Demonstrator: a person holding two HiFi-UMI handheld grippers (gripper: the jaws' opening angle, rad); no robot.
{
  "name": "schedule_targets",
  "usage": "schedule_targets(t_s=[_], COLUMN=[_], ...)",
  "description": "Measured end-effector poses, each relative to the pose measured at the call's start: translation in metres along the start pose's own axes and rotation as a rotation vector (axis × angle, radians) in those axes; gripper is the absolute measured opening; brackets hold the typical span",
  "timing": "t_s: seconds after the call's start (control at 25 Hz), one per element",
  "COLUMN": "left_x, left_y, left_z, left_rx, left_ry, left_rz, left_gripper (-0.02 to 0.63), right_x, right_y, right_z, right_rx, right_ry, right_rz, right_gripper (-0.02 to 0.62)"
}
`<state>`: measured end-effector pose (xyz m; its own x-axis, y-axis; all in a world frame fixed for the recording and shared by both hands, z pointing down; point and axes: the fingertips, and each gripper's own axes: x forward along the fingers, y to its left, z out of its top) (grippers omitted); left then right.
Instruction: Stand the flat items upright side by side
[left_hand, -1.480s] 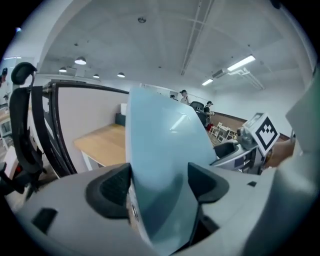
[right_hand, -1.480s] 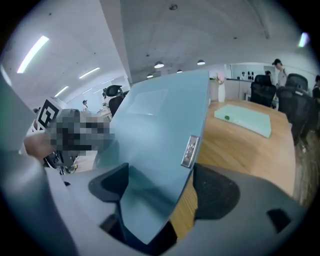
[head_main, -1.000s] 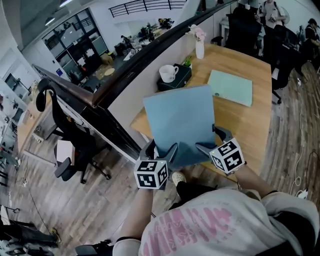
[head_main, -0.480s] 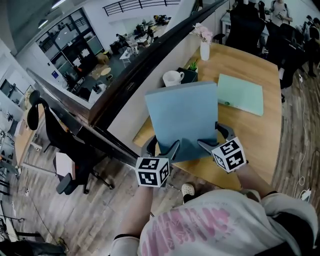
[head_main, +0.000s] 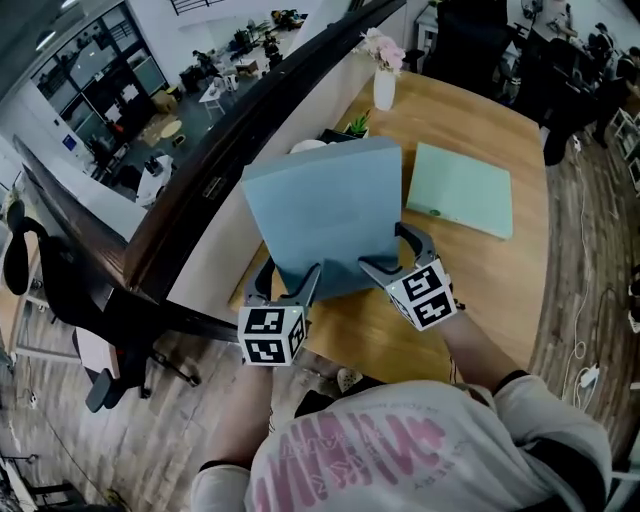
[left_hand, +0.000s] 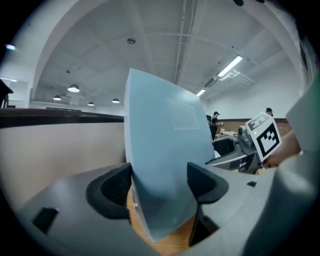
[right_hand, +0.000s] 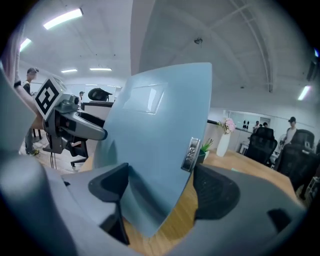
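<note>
CHANGE: blue folder (head_main: 325, 215), upright, moves in over worktop (head_main: 500, 270) toward partition (head_main: 215, 225) | TONGS: left tongs (head_main: 285, 281) and right tongs (head_main: 397, 255) each clamp a lower corner, left just tightening | PLACE: bottom edge seemingly just above the wood | TODO: green folder (head_main: 460, 188) lies flat.

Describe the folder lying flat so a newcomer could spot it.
Find the wooden desk beside the long partition. Right of the white vase with pink flowers lies a thin folder. It is pale green and flat; the blue folder is held up on edge.

A flower vase (head_main: 384, 88) stands on the wooden table (head_main: 490, 285).
</note>
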<state>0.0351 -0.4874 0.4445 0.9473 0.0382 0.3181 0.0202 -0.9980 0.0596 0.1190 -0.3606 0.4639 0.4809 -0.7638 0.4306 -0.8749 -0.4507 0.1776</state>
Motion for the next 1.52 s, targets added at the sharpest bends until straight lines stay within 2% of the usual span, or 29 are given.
schedule_targets(t_s=[0.08, 0.16, 0.28, 0.52, 0.64, 0.8, 0.96, 1.36, 1.52], left_x=[0.012, 0.023, 0.037, 0.067, 0.071, 0.078, 0.078, 0.073, 0.067], left_y=[0.005, 0.008, 0.009, 0.008, 0.001, 0.002, 0.004, 0.004, 0.006], left_z=[0.002, 0.006, 0.008, -0.001, -0.010, -0.007, -0.010, -0.014, -0.010], left_rx=[-0.034, -0.034, -0.004, 0.052, 0.093, 0.077, 0.142, 0.109, 0.074], left_ry=[-0.026, -0.047, -0.055, -0.047, -0.027, -0.033, -0.018, 0.021, 0.004], left_rz=[0.008, 0.008, -0.015, 0.004, -0.009, -0.011, 0.000, -0.039, -0.029], left_gripper=[0.330, 0.328, 0.331, 0.331, 0.331, 0.331, 0.308, 0.316, 0.325], right_x=[0.009, 0.016, 0.024, 0.040, 0.043, 0.045, 0.044, 0.041, 0.038], right_y=[-0.008, -0.017, -0.029, -0.051, -0.055, -0.062, -0.062, -0.064, -0.065], right_z=[0.001, 0.004, 0.003, -0.010, -0.025, -0.029, -0.030, -0.030, -0.030], right_rx=[-0.022, -0.039, -0.053, -0.084, -0.086, -0.083, -0.075, -0.056, -0.028], right_ry=[0.012, 0.013, 0.005, -0.006, 0.027, 0.030, 0.041, 0.058, 0.063], right_rz=[-0.027, -0.047, -0.080, -0.158, -0.174, -0.187, -0.209, -0.251, -0.263], right_gripper=[0.411, 0.411, 0.411, 0.411, 0.408, 0.403, 0.408, 0.419, 0.420])
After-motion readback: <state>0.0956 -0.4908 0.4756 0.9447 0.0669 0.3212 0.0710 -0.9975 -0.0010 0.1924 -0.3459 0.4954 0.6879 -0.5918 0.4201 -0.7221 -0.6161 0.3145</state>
